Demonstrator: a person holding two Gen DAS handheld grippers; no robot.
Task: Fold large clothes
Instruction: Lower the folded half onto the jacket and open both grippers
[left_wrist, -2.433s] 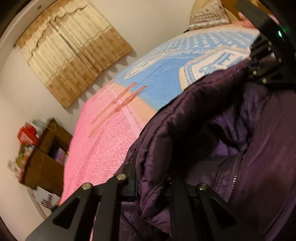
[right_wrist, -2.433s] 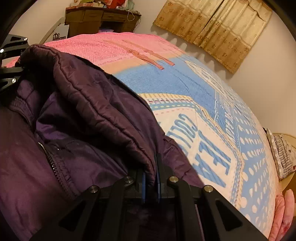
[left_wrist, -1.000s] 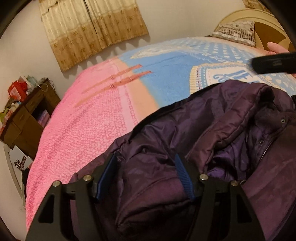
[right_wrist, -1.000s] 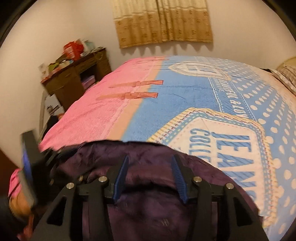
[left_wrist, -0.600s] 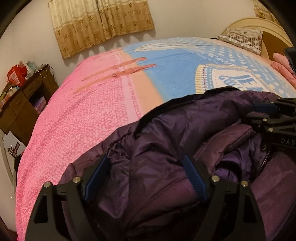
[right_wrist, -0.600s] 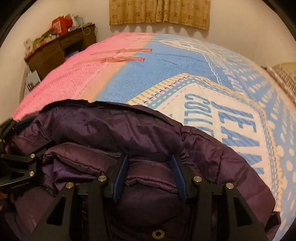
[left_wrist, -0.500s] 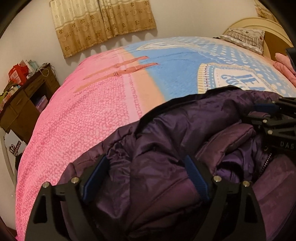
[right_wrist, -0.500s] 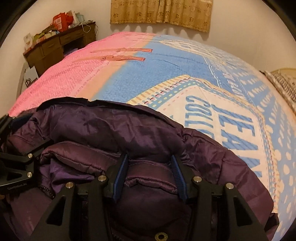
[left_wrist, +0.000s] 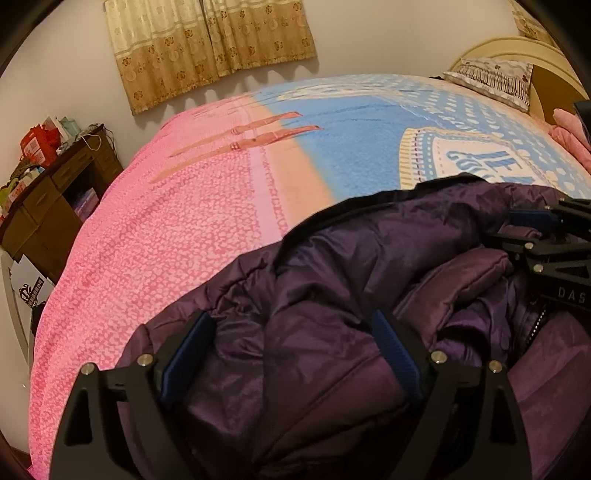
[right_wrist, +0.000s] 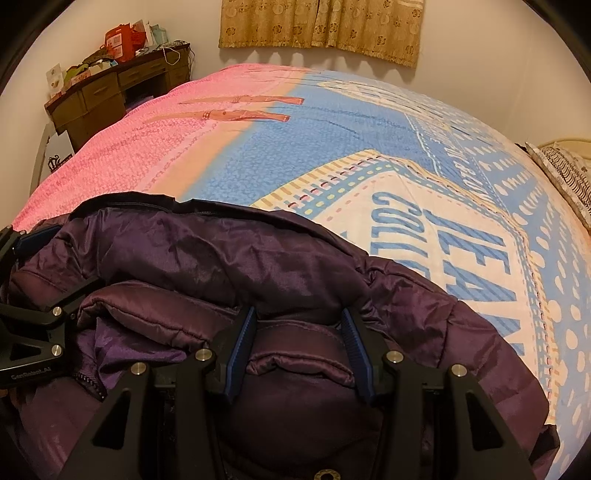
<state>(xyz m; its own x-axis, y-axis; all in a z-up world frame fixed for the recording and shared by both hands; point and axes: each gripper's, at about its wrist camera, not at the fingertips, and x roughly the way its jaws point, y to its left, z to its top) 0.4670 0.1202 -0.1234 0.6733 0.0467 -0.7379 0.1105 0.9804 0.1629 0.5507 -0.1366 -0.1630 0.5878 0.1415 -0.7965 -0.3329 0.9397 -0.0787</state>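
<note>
Lowered onto the bedspread (left_wrist: 192, 206) since earlier: purple jacket (left_wrist: 332, 295), now lying bunched (fold unfinished). Left gripper (left_wrist: 291, 347) just widening, released, straddling fabric; right gripper (right_wrist: 299, 350) standing parted over the collar, apparently not clamping.

The jacket (left_wrist: 332, 295) lies bunched on the bed (left_wrist: 184, 229) at its near edge; the left hand-held gripper (left_wrist: 291, 347) and the right hand-held gripper (right_wrist: 297, 343) straddle folds of it side by side; a pillow (left_wrist: 491, 79) lies at the bed's far right corner; a desk (right_wrist: 110, 96) stands beyond its left edge; curtains (right_wrist: 321, 22) hang behind.
</note>
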